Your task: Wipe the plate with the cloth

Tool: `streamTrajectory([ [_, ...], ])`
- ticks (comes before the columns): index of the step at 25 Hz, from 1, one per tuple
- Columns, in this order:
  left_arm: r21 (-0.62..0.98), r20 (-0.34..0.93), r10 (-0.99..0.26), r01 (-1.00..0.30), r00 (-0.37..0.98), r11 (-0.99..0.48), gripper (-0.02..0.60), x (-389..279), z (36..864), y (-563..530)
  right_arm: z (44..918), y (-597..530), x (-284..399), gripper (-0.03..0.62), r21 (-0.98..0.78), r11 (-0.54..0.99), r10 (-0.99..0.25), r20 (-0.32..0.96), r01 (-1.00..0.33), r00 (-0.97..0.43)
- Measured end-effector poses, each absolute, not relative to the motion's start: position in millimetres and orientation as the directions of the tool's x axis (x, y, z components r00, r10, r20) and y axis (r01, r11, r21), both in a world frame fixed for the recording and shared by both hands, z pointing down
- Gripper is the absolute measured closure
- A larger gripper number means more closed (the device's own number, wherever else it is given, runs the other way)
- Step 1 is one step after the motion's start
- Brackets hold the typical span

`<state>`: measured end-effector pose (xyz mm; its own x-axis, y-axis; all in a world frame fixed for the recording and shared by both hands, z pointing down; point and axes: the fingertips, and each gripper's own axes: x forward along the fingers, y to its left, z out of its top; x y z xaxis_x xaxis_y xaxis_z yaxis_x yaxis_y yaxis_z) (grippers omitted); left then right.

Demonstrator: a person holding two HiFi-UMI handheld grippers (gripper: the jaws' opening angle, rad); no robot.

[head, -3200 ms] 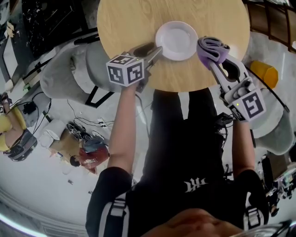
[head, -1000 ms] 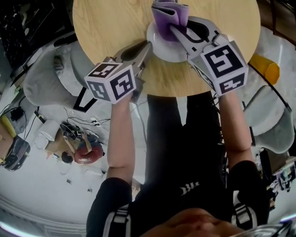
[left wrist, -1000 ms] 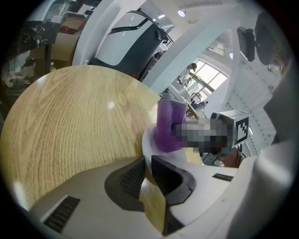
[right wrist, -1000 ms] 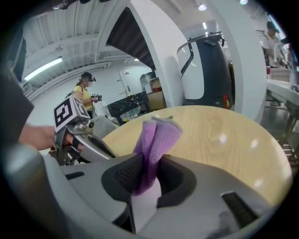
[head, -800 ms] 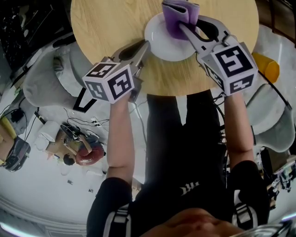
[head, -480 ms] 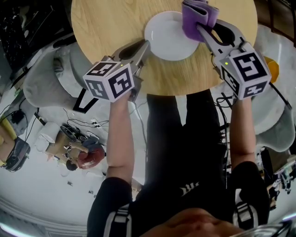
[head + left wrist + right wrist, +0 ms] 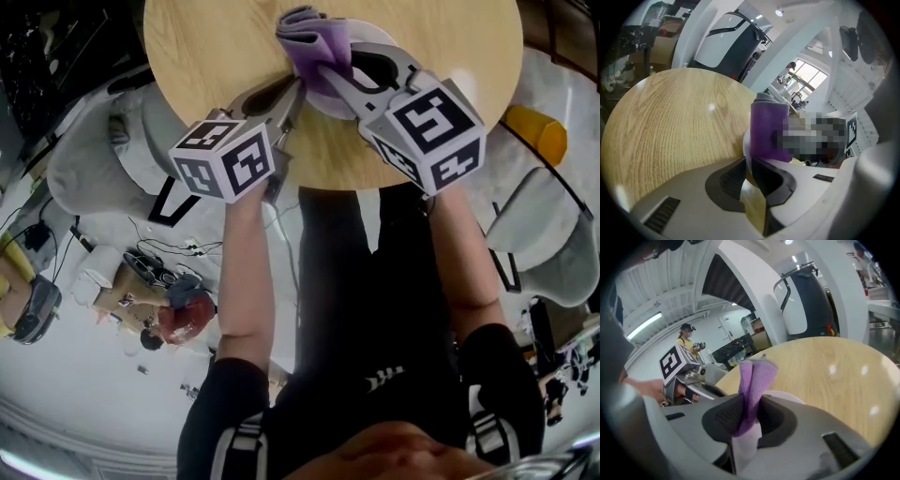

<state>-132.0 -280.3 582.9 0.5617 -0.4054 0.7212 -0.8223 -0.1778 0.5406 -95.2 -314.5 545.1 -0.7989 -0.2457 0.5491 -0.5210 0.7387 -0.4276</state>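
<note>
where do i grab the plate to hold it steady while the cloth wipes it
By its raised rim at the left edge, coming in low from the left. The plate lies flat on the table, so only the thin rim fits between jaws, and the right gripper with the cloth fills the middle. The left gripper seems clamped there.

Head cam steeply down; L/R cams close; share table (image 7: 206, 47), plate (image 7: 789, 397).
</note>
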Motion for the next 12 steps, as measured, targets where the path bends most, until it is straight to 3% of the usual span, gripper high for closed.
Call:
streamTrajectory([
  [12, 0.524, 0.729, -0.402, -0.83, 0.553, -0.192, 0.537, -131, 583, -279, 556, -320, -14, 0.516, -0.352, 0.713, -0.287, 0.642, -0.606, -0.711],
])
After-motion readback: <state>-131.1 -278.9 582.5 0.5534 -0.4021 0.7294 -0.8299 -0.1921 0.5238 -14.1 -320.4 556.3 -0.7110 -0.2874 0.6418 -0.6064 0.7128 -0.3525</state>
